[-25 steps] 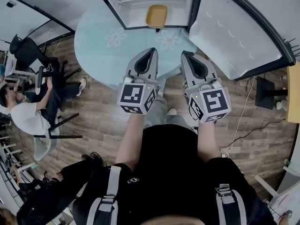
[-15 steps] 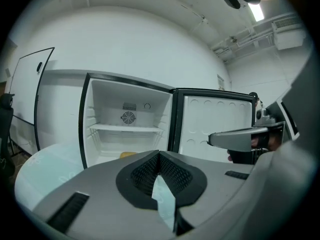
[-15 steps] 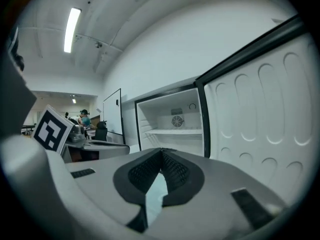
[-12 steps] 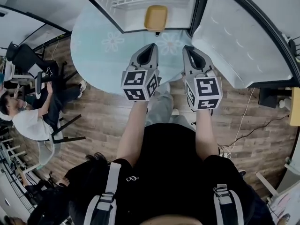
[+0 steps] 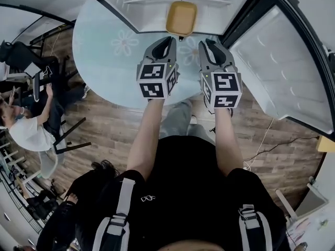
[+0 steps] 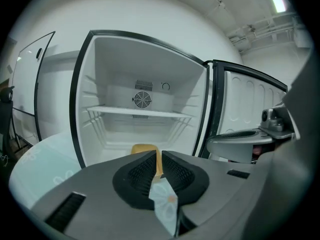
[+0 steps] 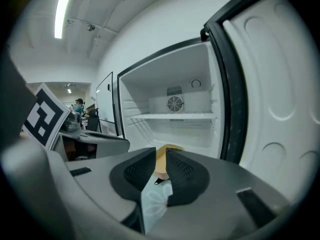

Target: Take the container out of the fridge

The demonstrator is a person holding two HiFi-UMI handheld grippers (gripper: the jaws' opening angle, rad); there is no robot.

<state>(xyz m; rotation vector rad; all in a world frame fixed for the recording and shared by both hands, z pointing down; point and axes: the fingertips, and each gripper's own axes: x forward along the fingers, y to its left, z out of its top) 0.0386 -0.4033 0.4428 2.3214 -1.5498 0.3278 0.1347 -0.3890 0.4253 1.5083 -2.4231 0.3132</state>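
A yellow container (image 5: pixel 181 18) sits on the floor of the open white fridge (image 5: pixel 131 14), near its front edge. It also shows in the left gripper view (image 6: pixel 145 150) and the right gripper view (image 7: pixel 165 159), past the jaws. Both grippers hover side by side over the round floral table (image 5: pixel 104 61), short of the fridge opening. My left gripper (image 5: pixel 168 40) is opening, with a narrow gap and nothing between its jaws (image 6: pixel 159 156). My right gripper (image 5: pixel 208 42) also stands slightly apart and empty (image 7: pixel 161 156).
The fridge door (image 5: pixel 282 72) swings out wide on the right. Inside, a white wire shelf (image 6: pixel 135 112) spans the fridge above the container. A seated person (image 5: pixel 31 129) and black chairs (image 5: pixel 68 140) are at the left, on the wooden floor.
Both grippers have moved forward over the table, closer to the fridge and the container. They now sit nearer to each other.
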